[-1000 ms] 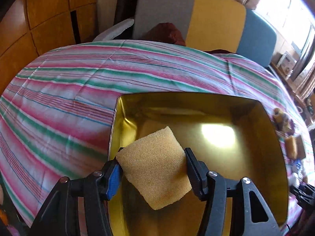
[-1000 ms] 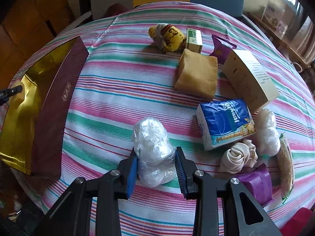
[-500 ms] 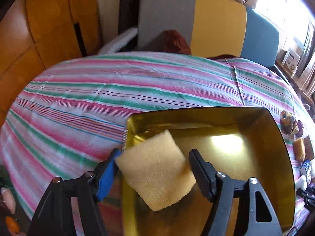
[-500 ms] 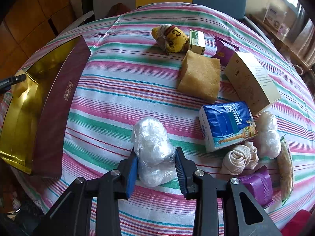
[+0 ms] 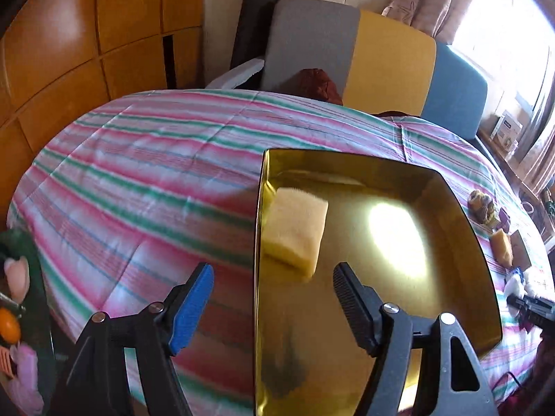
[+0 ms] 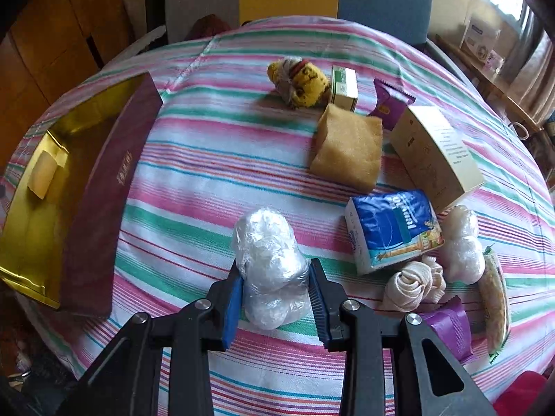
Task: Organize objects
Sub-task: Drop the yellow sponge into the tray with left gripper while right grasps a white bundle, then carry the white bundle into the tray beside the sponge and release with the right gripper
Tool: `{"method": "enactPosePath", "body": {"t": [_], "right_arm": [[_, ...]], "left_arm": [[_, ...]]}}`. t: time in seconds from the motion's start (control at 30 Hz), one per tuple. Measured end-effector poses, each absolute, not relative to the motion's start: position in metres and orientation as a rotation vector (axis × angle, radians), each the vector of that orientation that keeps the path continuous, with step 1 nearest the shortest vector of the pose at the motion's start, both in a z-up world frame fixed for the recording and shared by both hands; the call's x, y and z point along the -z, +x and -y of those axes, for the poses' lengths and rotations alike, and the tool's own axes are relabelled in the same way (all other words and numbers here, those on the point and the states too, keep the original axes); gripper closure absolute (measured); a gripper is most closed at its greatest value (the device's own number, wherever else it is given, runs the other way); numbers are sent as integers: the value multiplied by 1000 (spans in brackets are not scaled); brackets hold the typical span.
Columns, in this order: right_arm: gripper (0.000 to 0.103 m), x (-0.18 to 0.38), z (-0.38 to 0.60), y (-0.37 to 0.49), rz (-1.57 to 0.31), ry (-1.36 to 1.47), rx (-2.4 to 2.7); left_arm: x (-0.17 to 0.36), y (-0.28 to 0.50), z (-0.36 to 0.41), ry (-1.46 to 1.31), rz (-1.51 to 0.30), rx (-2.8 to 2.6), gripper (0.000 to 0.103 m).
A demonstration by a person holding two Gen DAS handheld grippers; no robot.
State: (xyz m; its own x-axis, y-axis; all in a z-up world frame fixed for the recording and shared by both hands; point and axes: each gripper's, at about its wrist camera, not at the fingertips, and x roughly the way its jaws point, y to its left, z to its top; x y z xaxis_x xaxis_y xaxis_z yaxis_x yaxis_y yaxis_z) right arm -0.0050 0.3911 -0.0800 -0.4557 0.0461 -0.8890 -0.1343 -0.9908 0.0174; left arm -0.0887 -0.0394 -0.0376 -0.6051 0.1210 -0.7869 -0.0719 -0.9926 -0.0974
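Striped cloth in pink, green and white covers the round table (image 6: 215, 159) you are working at, with a grey, yellow and blue chair back behind it. Your biggest container, the gold-lined box (image 5: 451, 215) with maroon outer walls, sits at the table's left side and holds just one thing: a pale yellow sponge (image 5: 295, 230) lying loose near its far-left corner. That looks like the only item sorted; everything else waits on the cloth. Your left gripper (image 5: 270, 287) hangs spread wide and empty above the box's near edge, the sponge clear of both jaws. Your right gripper (image 6: 274, 289) is clenched on the clear plastic-wrapped bundle (image 6: 269, 263), which rests on the cloth well apart from the box. Left to move: the cream carton (image 6: 435, 154), a second tan sponge (image 6: 347, 150), the blue packet (image 6: 393, 230), the yellow plush toy (image 6: 301, 81), rolled socks (image 6: 411, 286), another wrapped bundle (image 6: 461, 242), a green box (image 6: 343, 86) and purple wrappers (image 6: 390, 102).
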Motion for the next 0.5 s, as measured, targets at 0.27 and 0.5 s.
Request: {"method": "enactPosePath", "body": {"t": [0.27, 0.5], "right_arm": [[67, 34, -337, -8, -83, -1494, -2749], [67, 13, -224, -41, 59, -1630, -2994]], "left_arm": [[28, -67, 46, -1287, 57, -2774, 30], [22, -61, 54, -1265, 74, -2796, 30]]}}
